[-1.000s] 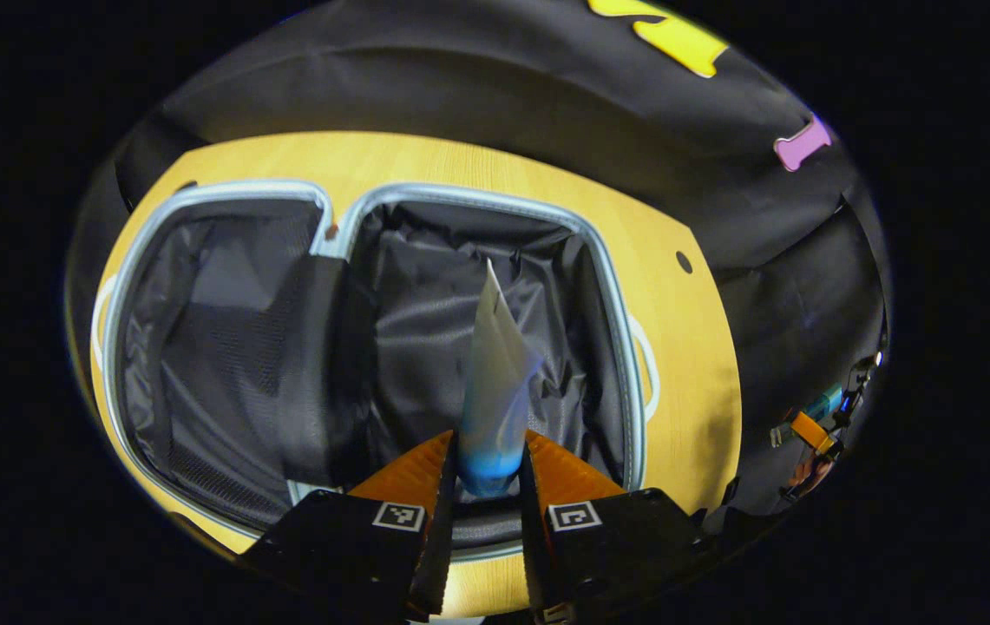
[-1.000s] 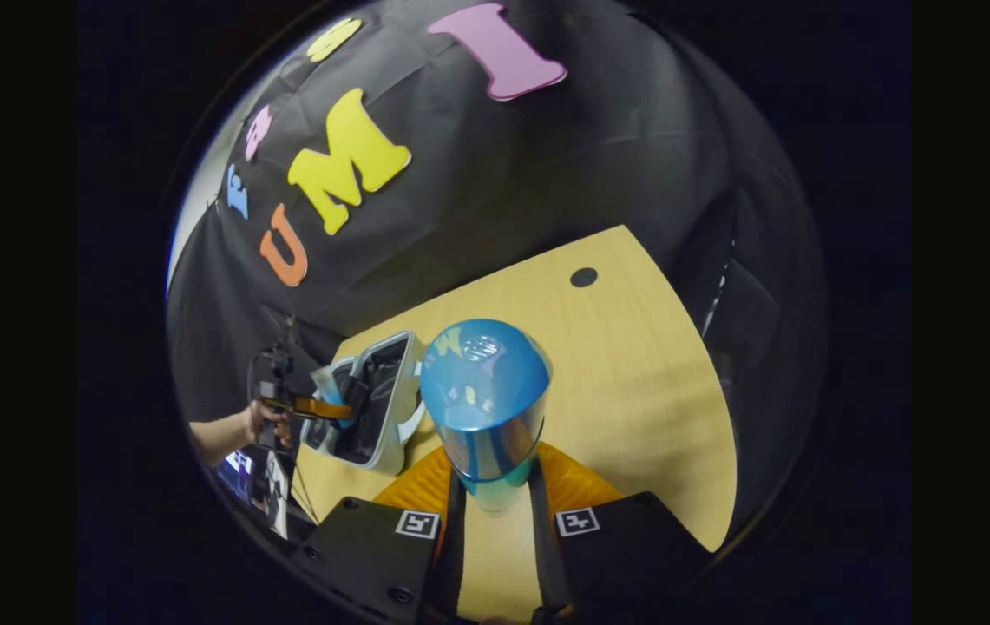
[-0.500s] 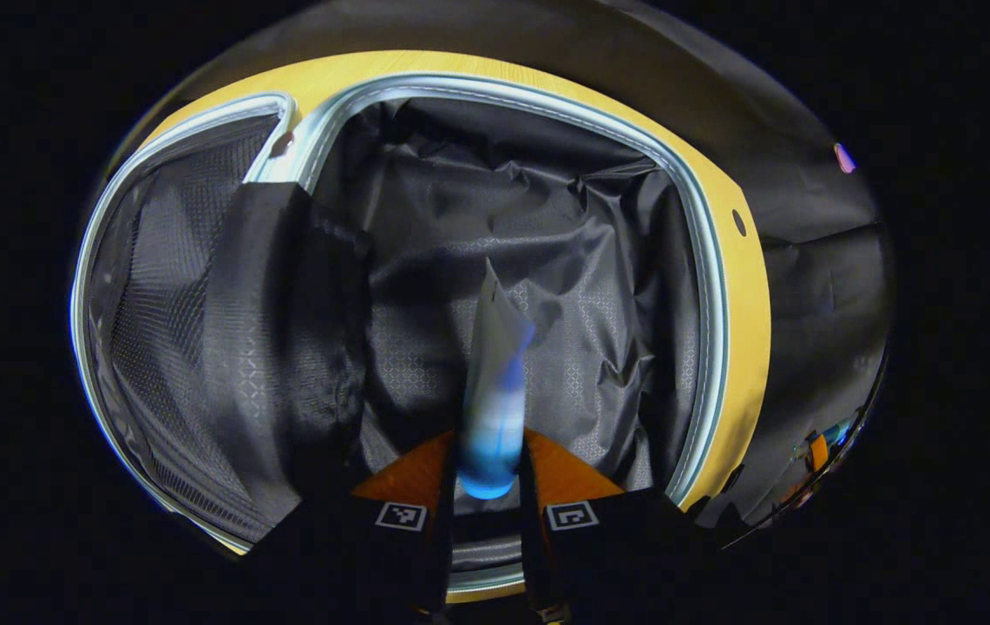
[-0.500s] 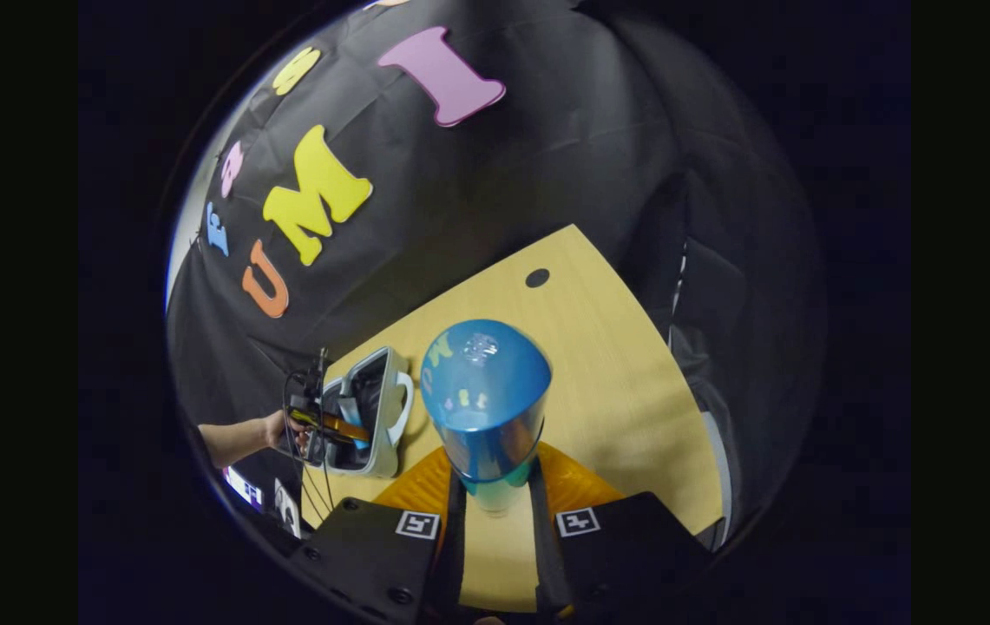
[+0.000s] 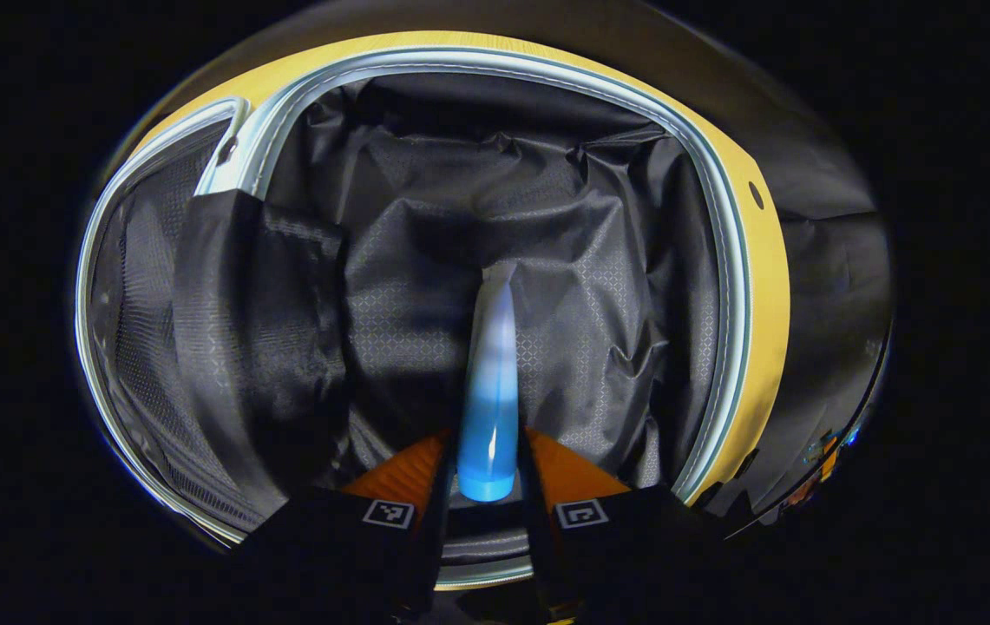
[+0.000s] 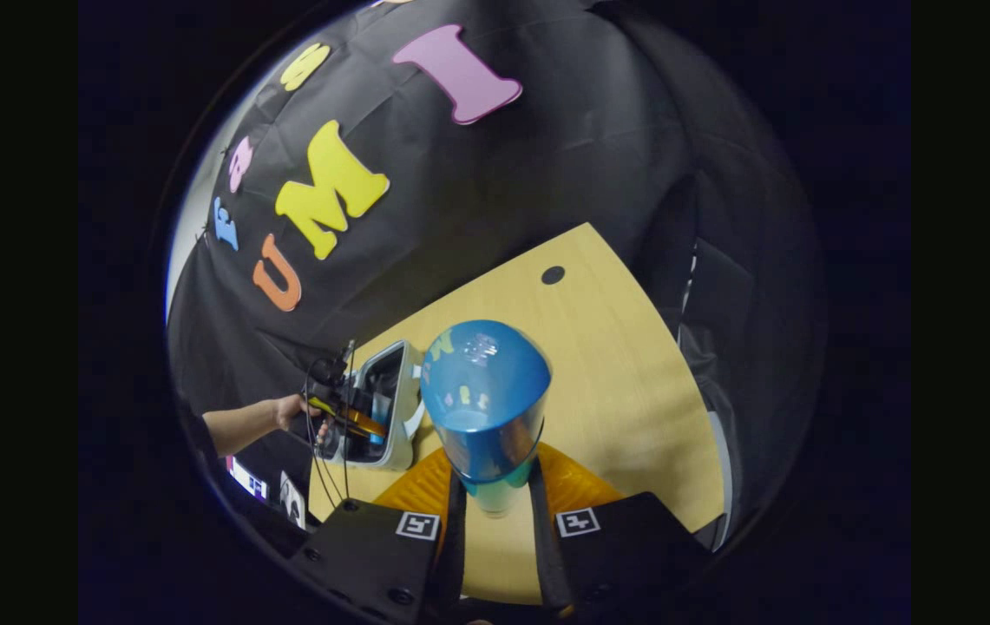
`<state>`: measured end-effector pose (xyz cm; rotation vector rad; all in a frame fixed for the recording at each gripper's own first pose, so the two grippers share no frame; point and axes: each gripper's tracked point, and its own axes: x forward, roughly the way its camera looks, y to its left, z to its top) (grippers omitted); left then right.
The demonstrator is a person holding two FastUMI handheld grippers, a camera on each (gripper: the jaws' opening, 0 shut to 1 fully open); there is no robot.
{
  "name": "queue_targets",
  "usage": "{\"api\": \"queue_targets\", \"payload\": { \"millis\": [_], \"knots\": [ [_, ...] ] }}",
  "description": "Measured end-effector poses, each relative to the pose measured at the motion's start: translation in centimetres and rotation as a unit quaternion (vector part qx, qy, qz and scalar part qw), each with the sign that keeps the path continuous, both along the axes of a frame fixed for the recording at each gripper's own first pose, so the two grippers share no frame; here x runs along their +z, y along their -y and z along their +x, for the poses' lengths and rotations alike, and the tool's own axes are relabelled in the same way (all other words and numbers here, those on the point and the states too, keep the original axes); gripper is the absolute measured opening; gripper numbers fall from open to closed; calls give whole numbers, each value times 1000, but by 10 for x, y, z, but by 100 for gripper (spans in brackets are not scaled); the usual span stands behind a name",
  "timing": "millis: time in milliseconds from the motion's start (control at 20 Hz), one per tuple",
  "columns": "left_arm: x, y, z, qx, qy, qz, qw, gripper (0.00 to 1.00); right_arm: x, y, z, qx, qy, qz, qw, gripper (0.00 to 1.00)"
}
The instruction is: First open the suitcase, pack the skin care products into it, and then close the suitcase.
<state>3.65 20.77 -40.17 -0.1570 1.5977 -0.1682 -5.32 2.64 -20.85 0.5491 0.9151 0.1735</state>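
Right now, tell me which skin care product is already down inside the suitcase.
The flat tube in the left hand-held gripper, over the suitcase lining. The blue-capped bottle is above the table.

Tube (image 5: 489, 382) base hidden between left gripper (image 5: 484, 469) fingers, bottle (image 6: 485, 401) base hidden in right gripper (image 6: 495, 512)

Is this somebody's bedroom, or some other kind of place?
Probably not a bedroom. It looks like a recording booth: black cloth wall all around, one bare wooden table, and an open suitcase on it, with a person's hand working a gripper tool instead of packing by hand.
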Motion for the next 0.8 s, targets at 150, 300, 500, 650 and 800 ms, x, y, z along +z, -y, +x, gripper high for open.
{"api": "queue_targets", "payload": {
  "millis": [150, 300, 500, 650, 800],
  "knots": [
    [16, -2, 0, 10, 24, -6, 1000, 73, 13, -44, 10, 61, 6, 8, 998, 32],
    [58, -5, -7, 5, 79, -5, 997, 98, 19, -115, 29, 151, 5, 18, 988, 32],
    [147, -1, -27, 45, 215, -41, 975, 99, 30, -235, 59, 256, -19, 47, 965, 30],
    [190, -6, -61, 83, 311, -51, 946, 98, 0, -309, 84, 305, -56, 30, 950, 32],
    [212, -35, -107, 93, 372, 8, 923, 99, -60, -353, 93, 325, -120, -1, 938, 32]
  ]
}}
